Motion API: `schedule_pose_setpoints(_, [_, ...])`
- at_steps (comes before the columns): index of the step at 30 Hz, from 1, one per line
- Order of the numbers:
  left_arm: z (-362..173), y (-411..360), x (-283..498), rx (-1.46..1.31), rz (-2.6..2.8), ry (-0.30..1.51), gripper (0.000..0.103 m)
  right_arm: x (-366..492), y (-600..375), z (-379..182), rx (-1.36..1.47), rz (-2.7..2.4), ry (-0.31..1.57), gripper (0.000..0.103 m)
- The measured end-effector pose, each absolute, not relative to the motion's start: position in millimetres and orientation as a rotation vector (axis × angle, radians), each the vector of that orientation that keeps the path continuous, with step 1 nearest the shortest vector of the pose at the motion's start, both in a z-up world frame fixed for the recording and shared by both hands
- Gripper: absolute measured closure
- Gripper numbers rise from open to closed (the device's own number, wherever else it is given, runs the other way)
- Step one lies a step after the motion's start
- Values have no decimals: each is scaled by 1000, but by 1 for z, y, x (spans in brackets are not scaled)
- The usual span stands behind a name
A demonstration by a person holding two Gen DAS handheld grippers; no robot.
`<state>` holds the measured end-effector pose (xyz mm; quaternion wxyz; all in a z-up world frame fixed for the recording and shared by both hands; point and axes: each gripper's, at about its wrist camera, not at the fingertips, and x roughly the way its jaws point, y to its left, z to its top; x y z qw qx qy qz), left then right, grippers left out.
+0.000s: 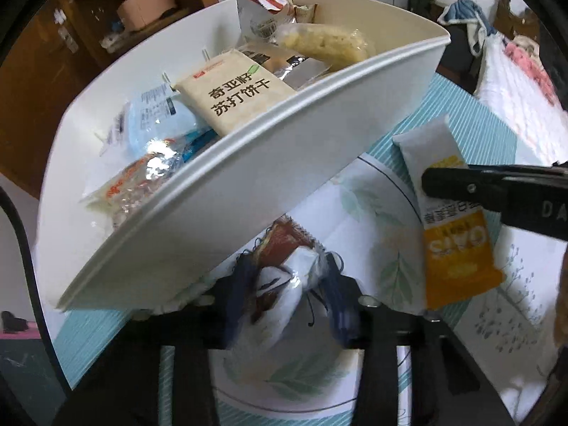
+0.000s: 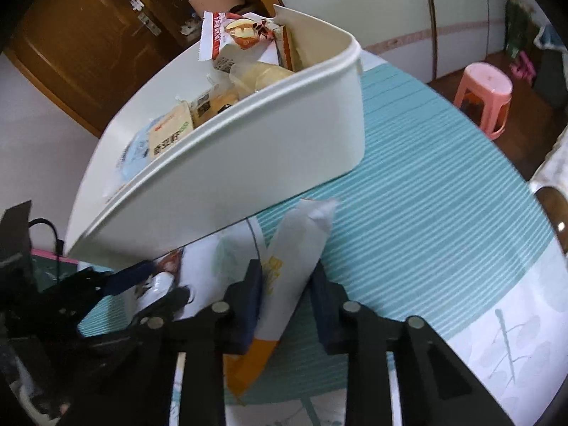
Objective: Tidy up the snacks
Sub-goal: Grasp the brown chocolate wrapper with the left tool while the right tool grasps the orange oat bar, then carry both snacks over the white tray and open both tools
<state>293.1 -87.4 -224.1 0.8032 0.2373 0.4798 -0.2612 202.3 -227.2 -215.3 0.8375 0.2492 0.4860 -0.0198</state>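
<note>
A white bin (image 1: 248, 184) on the table holds several snack packets, with a beige cracker pack (image 1: 234, 96) on top. In front of the bin, my left gripper (image 1: 287, 287) is shut on a white and red snack packet (image 1: 284, 277) that lies on the tablecloth. My right gripper (image 2: 287, 284) is shut on a white and orange oat bar packet (image 2: 301, 241). The oat bar packet (image 1: 458, 252) also shows in the left wrist view, with one of the right gripper's fingers (image 1: 461, 186) across it. The left gripper's fingers (image 2: 127, 278) appear at the lower left of the right wrist view.
The round table is covered with a teal striped cloth (image 2: 426, 177) with a leaf print. A pink stool (image 2: 486, 88) stands on the floor beyond the table's edge. A wooden door (image 2: 88, 35) is behind the bin. A bed with white bedding (image 1: 514, 99) is at the right.
</note>
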Motion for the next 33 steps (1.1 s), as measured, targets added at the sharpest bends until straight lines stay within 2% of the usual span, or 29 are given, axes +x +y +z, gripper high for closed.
schedule_pose_setpoints(3, [-218, -85, 286, 456, -566, 1062, 74, 197, -227, -214, 543, 2, 1006, 85])
schedule_pose_setpoints(13, [-168, -54, 257, 283, -557, 1039, 76, 173, -222, -174, 503, 105, 911, 85])
schedule_pose_setpoints(26, [-61, -15, 200, 223, -484, 859, 76, 144, -197, -94, 404, 182, 766, 85])
schedule_pose_setpoints(33, [2, -6, 199, 204, -413, 738, 76, 148, -185, -45, 310, 206, 677, 85])
